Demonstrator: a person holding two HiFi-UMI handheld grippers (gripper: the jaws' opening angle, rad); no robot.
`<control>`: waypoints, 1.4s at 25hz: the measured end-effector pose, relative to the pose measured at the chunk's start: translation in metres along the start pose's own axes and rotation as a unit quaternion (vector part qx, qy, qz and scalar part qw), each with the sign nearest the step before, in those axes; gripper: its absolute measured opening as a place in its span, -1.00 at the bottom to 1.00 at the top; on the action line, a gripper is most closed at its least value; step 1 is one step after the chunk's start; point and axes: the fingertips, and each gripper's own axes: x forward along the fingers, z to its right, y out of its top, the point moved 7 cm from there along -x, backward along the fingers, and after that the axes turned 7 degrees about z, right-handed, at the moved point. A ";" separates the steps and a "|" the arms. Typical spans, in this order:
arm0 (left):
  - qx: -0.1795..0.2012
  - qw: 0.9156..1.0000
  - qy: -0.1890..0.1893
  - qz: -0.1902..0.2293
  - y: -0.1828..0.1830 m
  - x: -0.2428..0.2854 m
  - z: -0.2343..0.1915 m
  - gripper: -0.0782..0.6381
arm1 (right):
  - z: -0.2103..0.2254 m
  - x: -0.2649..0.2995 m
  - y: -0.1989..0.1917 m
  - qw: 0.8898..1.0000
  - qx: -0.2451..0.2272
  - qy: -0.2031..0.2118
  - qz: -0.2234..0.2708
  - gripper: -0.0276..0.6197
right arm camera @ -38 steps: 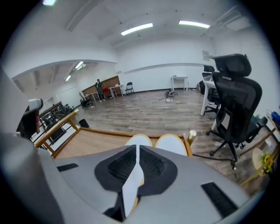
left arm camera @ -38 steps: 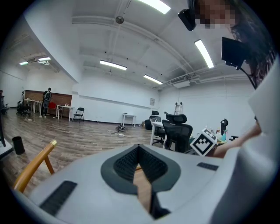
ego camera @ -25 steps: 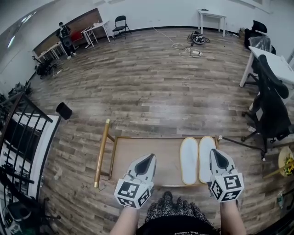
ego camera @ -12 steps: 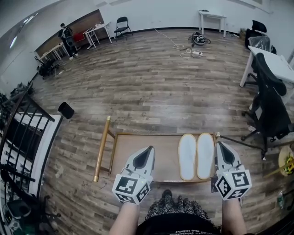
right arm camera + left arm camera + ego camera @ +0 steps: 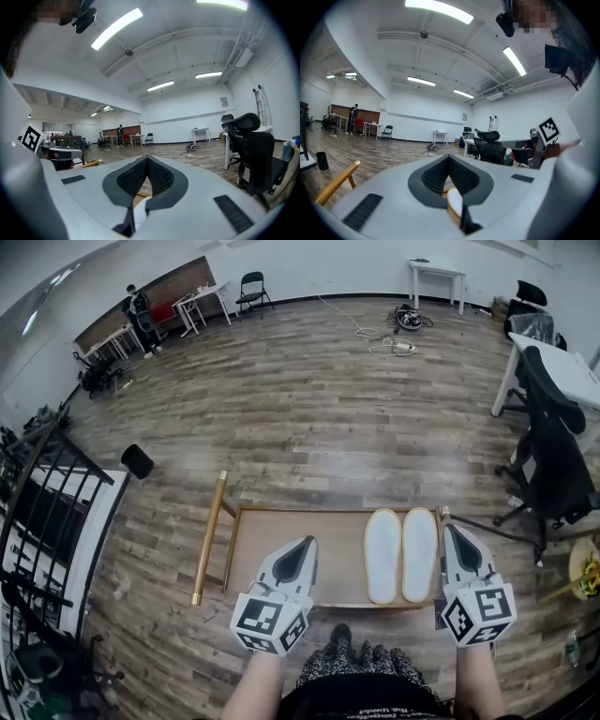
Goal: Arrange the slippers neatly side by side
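Observation:
Two white slippers, the left one (image 5: 382,555) and the right one (image 5: 419,553), lie side by side, soles up, on the right end of a low wooden bench (image 5: 281,540). My left gripper (image 5: 307,542) hovers over the bench's middle, shut and empty, a short way left of the pair. Just past the bench's right end is my right gripper (image 5: 451,531), also shut with nothing in it, beside the right slipper. In the left gripper view the jaws of the left gripper (image 5: 449,157) meet at the tip, and a slipper edge (image 5: 454,204) shows below them. The right gripper (image 5: 147,158) looks the same in its own view.
A wooden rail (image 5: 208,538) runs along the bench's left side. A black office chair (image 5: 553,456) and a white desk (image 5: 562,362) stand to the right. A black bin (image 5: 137,461) and a black railing (image 5: 37,512) are at the left. Cables (image 5: 389,338) lie far off.
Both grippers have risen a little. The right one has shifted right, off the right slipper's edge. The slippers have stayed put.

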 end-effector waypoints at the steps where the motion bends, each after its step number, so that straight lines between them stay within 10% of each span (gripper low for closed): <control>1: 0.002 1.000 0.000 0.000 0.001 0.001 0.000 -0.79 | 0.000 -0.001 0.001 1.000 0.002 0.001 0.001 -0.91; 35: 0.011 1.000 -0.020 -0.002 0.003 0.010 0.011 -0.79 | 0.004 -0.005 -0.002 1.000 -0.002 -0.010 -0.007 -0.91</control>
